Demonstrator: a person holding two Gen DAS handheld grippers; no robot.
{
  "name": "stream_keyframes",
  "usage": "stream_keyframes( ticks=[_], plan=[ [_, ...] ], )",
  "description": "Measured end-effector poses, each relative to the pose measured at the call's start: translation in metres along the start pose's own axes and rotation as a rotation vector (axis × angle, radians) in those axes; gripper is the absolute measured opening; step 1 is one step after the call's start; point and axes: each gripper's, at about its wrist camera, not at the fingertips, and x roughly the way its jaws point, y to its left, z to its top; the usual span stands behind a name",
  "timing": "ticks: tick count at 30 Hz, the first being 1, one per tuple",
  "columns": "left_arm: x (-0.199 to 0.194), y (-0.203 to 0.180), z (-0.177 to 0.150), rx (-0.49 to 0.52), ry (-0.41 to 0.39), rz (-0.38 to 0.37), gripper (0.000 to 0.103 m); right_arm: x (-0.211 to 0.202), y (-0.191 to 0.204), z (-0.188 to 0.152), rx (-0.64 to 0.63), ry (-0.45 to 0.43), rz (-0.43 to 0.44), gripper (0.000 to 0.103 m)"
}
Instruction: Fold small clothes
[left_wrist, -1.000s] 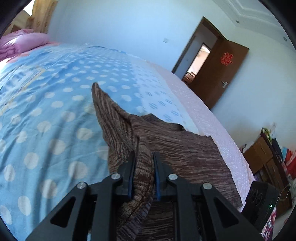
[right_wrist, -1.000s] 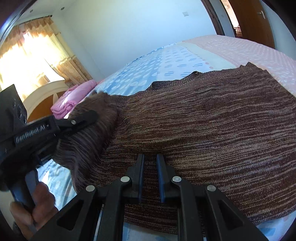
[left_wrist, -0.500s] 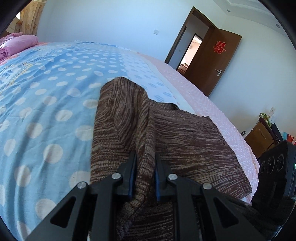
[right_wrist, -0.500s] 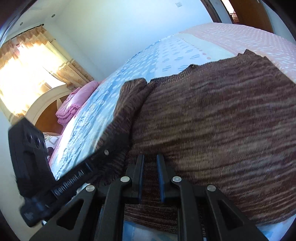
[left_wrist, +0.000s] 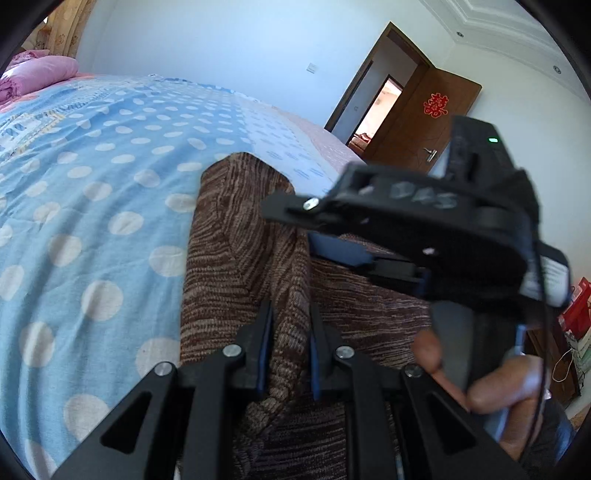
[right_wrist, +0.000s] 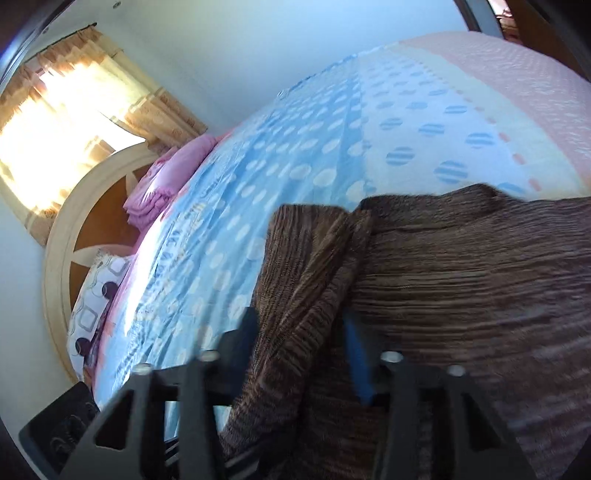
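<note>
A brown knit sweater (left_wrist: 236, 258) lies on the bed (left_wrist: 85, 206), toward its pink-edged side, over the blue dotted cover. Its body is spread flat, and one part is folded up into a thick ridge that runs away from the near edge of the bed.

The left tongs (left_wrist: 290, 347) are pinched on that ridge: the knit fills the narrow gap between the blue pads and bunches below them.

The right tongs (right_wrist: 301, 343) stand spread, their jaws having just been opening. The same fold of sweater (right_wrist: 461, 280) lies between the fingers, but the pads do not press on it; the view is blurred. In the left wrist view the right tongs (left_wrist: 295, 225) hang over the sweater's flat part, just beside the ridge, gripped by a hand (left_wrist: 491, 384) at the lower right.

A pink pillow (right_wrist: 162, 184) sits at the head of the bed by a rounded headboard (right_wrist: 77, 221), with curtains (right_wrist: 66, 96) behind. An open brown door (left_wrist: 424, 122) stands beyond the far side.
</note>
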Motion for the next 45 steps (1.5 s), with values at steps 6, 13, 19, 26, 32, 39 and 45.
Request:
stream_keyframes(
  ticks=[6,13,19,26,32,39,45],
  plan=[
    [0.000,0.001,0.000,-0.009,0.000,-0.005,0.018,0.005,0.005,-0.003,-0.030,-0.033,-0.044,0.012],
    [-0.008,-0.037,0.008,0.090,-0.005,0.030,0.017,-0.035,0.022,0.007,-0.170,-0.094,-0.111,0.011],
    [-0.008,-0.101,0.020,0.180,-0.010,-0.039,0.018,-0.098,0.000,0.026,-0.250,-0.130,-0.180,0.011],
    [0.039,-0.189,0.004,0.248,0.056,-0.110,0.018,-0.151,-0.066,0.033,-0.303,-0.094,-0.336,0.011],
    [0.087,-0.230,-0.028,0.278,0.149,-0.097,0.017,-0.158,-0.144,0.018,-0.211,-0.021,-0.371,0.011],
    [0.095,-0.243,-0.045,0.348,0.148,-0.035,0.031,-0.150,-0.177,0.004,-0.114,-0.055,-0.308,0.018],
    [0.042,-0.213,-0.049,0.353,0.169,-0.073,0.072,-0.196,-0.182,-0.007,-0.005,-0.134,-0.401,0.025]
  ],
)
